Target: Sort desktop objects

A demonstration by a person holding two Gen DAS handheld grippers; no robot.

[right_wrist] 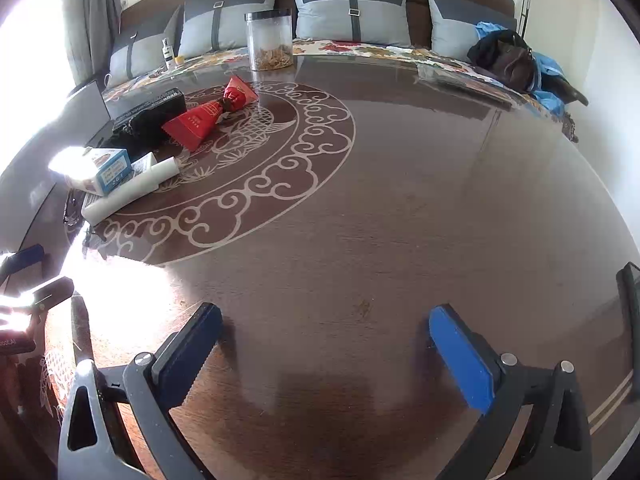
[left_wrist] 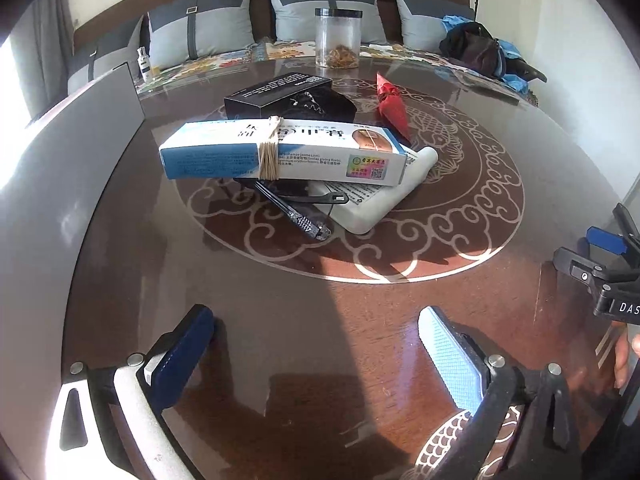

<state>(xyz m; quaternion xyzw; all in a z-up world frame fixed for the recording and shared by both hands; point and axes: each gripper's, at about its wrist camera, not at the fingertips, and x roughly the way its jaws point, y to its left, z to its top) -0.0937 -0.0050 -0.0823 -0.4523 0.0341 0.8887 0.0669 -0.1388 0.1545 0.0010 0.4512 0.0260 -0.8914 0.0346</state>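
Both the left tool (left_wrist: 316,344) and the right tool (right_wrist: 326,344) are held spread wide over the dark glossy wooden counter (right_wrist: 400,220), nothing between the pads. Beyond the left tool, a white-and-blue carton bound with rubber bands (left_wrist: 280,154) is seen atop a white tube (left_wrist: 376,204); behind it lie a black box (left_wrist: 276,92) and a red cone-shaped packet (left_wrist: 392,108). Farthest stands a clear black-lidded jar (left_wrist: 338,38).

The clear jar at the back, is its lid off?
No, the clear jar stands upright with its black lid on.
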